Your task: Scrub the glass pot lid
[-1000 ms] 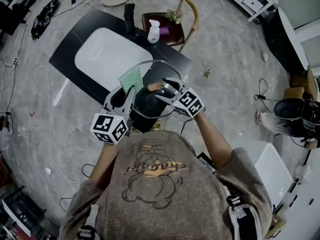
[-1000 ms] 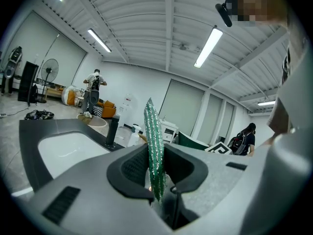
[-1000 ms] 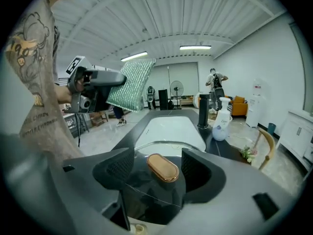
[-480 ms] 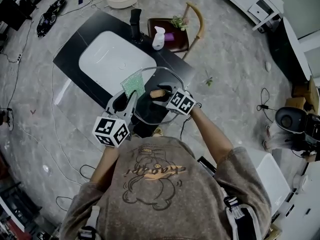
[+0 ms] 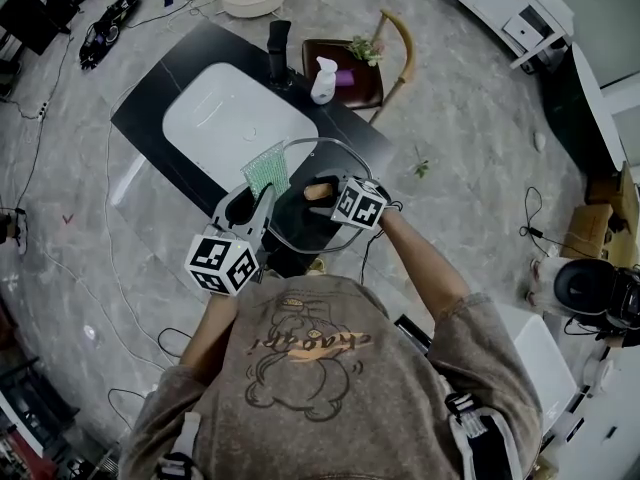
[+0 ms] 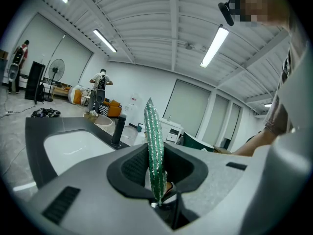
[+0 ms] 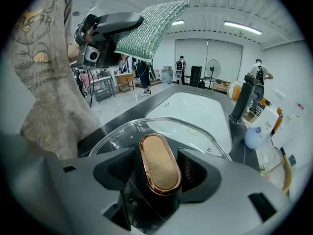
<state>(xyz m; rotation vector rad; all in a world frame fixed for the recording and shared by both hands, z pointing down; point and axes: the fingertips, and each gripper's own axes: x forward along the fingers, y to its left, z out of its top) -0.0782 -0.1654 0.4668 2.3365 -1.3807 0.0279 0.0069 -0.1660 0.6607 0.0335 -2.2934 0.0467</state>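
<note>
**Step in hand.** The glass pot lid (image 7: 188, 127) is held aloft by its gold-rimmed knob (image 7: 159, 166), on which the right gripper's (image 5: 328, 194) fingers are clamped. It is carried over the near edge of the dark table (image 5: 150, 96), just beside the white sink (image 5: 235, 126). A green scouring cloth (image 6: 154, 148) is pinched edge-on in the left gripper's (image 5: 260, 196) fingers. In the right gripper view the cloth is seen near the lid's rim but apart from it. Scrubbing is judged not yet begun.

**Next move.** The cloth must be brought flat against the glass and rubbed while the lid is steadied.

**Surroundings.** A black faucet (image 5: 279, 44) and a spray bottle (image 5: 324, 80) are noted beyond the sink, and a chair (image 5: 396, 40) behind them. No obstruction is observed between cloth and lid.
</note>
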